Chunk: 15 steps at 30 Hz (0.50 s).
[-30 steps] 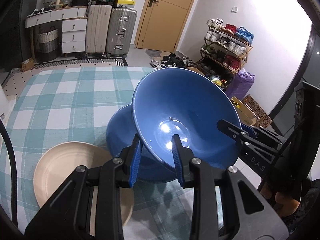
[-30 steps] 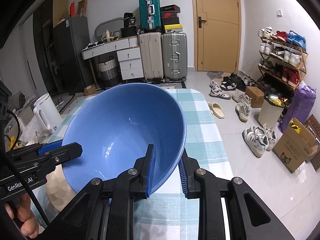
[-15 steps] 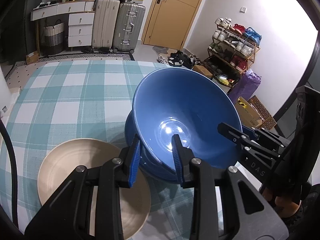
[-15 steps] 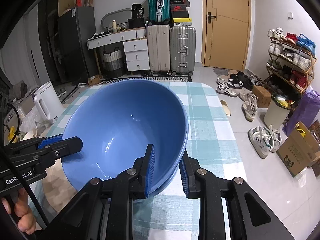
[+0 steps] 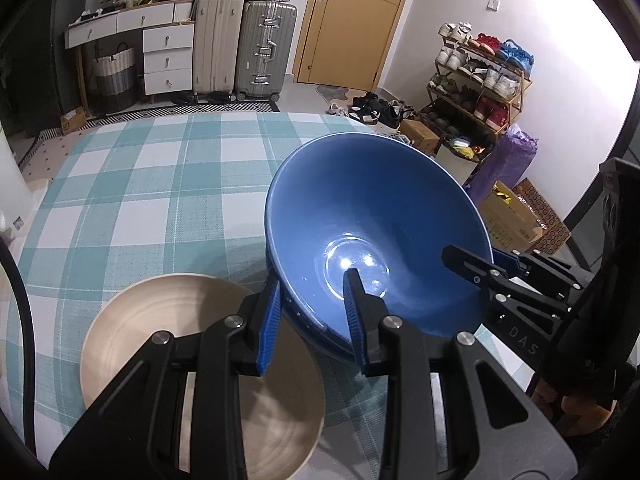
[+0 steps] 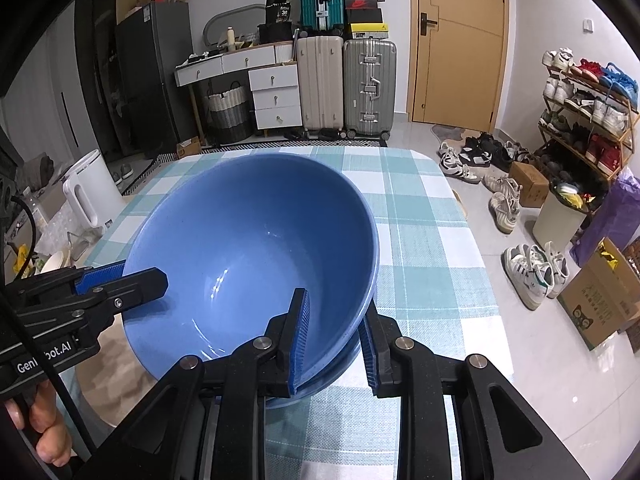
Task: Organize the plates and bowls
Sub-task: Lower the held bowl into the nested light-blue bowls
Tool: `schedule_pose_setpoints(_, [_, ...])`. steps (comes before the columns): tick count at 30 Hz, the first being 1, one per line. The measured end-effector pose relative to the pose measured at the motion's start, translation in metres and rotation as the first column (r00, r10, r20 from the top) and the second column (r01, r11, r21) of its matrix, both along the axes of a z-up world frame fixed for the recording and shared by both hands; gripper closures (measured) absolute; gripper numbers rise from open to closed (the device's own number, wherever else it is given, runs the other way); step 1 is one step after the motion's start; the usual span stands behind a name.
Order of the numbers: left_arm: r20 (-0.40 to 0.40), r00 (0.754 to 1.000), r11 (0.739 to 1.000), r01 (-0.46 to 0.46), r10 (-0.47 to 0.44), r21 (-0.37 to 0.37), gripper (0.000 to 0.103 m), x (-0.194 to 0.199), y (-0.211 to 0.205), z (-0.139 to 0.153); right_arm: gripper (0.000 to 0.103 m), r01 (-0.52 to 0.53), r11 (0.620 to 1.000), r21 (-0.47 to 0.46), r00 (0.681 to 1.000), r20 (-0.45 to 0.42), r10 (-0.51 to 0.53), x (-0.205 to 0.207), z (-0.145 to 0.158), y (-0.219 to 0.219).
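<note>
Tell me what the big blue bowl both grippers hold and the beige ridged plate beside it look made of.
Big blue bowl: probably glazed ceramic, glossy, with sharp light reflections at its base. Beige ridged plate: matte with concentric ridges, possibly unglazed stoneware or melamine; the look leaves it open.

White walls and a pale tiled floor (image 6: pixel 460 152) surround a table with a teal checked cloth (image 5: pixel 132 200). Against the far wall stand a wooden door (image 6: pixel 460 40), two upright suitcases (image 6: pixel 348 84), a white chest of drawers (image 6: pixel 276 96) and a dark fridge (image 6: pixel 152 72). A shoe rack (image 5: pixel 480 76) lines the right wall, with loose shoes (image 6: pixel 532 268) beside it.
</note>
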State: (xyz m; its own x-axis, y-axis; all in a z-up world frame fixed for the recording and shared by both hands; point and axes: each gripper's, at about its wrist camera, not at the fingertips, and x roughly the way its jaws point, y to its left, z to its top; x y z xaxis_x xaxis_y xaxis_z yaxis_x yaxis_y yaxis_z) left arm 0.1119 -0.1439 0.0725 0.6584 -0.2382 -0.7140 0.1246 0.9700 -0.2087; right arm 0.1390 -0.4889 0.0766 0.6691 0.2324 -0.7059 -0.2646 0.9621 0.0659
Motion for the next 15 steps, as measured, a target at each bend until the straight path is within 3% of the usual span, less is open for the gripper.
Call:
schedule_pose_setpoints(6, [0.006, 1.0, 0.998, -0.005, 0.004, 0.06, 0.076, 0.002, -0.006, -0.005, 0.079, -0.002, 1.0, 0.001, 1.0, -0.005, 0.002, 0.001, -0.005, 0.002])
schedule_pose_setpoints(15, [-0.008, 1.0, 0.997, -0.005, 0.005, 0.079, 0.076, 0.007, -0.007, -0.011, 0.078, -0.004, 1.0, -0.009, 1.0, -0.008, 0.004, 0.003, -0.011, 0.005])
